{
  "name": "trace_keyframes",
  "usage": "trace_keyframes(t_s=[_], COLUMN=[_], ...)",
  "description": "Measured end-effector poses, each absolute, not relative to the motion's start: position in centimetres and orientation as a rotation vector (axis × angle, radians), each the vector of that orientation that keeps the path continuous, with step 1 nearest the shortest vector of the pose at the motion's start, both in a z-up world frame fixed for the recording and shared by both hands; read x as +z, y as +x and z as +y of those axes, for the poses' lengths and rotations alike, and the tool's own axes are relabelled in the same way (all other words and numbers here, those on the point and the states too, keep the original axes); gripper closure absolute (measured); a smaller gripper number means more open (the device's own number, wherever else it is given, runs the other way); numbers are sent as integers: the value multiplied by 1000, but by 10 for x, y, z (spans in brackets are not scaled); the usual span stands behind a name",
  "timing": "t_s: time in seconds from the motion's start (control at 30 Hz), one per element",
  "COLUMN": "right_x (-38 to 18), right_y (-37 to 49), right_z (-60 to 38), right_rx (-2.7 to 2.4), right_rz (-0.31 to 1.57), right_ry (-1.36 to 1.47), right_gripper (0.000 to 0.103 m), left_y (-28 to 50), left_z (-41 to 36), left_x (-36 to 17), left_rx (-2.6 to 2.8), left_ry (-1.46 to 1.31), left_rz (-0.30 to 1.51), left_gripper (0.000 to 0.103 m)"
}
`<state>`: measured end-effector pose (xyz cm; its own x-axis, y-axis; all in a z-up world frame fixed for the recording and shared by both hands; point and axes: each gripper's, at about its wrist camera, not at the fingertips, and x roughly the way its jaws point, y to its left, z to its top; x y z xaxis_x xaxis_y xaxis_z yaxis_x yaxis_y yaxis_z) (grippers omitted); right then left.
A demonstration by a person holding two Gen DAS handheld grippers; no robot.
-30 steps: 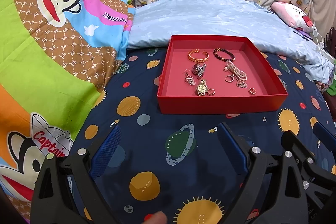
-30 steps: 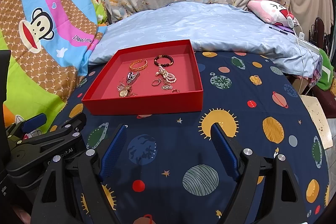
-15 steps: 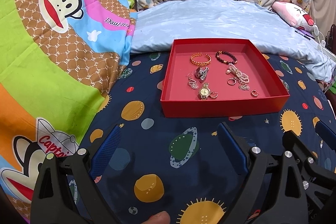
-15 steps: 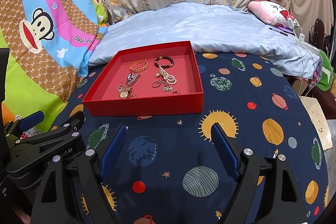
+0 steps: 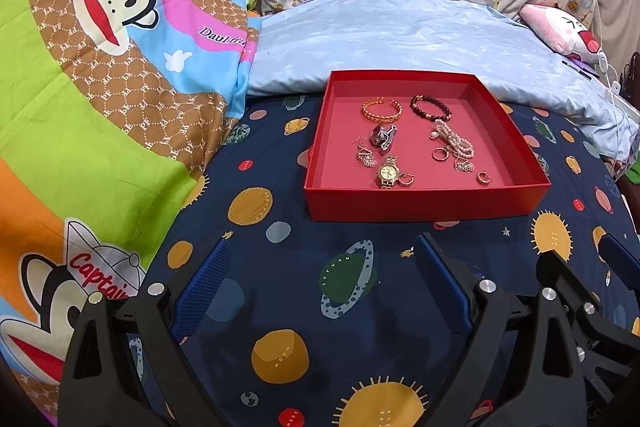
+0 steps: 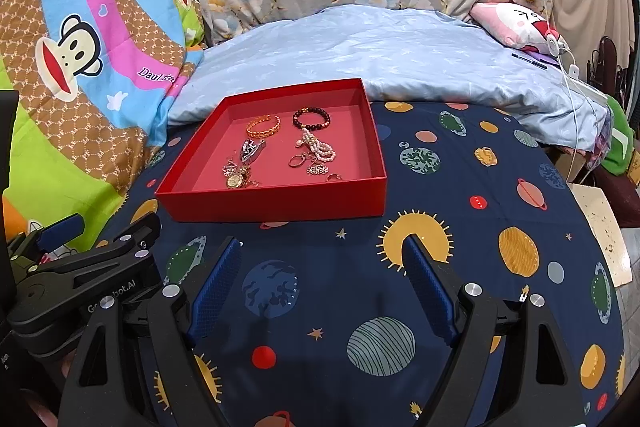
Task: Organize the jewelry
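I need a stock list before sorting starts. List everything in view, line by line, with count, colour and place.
red tray: one, red, on the planet-print sheet
gold bangle: one, gold, back of tray
dark bead bracelet: one, dark red, back of tray, right of bangle
pearl strand: one, pale pink, right of centre
gold watch: one, gold, near front wall
small rings and charms: several, gold and silver, scattered in tray
planet-print sheet: one, navy
light blue quilt: one, behind tray
monkey-print blanket: one, multicoloured, left
left gripper: black with blue pads, open, empty
right gripper: same, open, empty
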<state>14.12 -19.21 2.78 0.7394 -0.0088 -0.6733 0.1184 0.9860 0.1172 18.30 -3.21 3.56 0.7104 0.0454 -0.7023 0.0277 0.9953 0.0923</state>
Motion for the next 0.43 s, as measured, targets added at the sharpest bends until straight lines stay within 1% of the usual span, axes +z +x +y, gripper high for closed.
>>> trace_keyframes(t_s=[0.1, 0.43], right_x=[27, 25], right_y=[142, 143], right_z=[-192, -192], right_rx=[-88, -94], right_rz=[734, 734], right_ry=[147, 153], right_gripper=[18, 17], left_y=[183, 185], left_z=[-32, -29], left_x=[34, 33], left_rx=[14, 2], left_ry=[97, 76], left_rz=[783, 790], left_gripper=[13, 13])
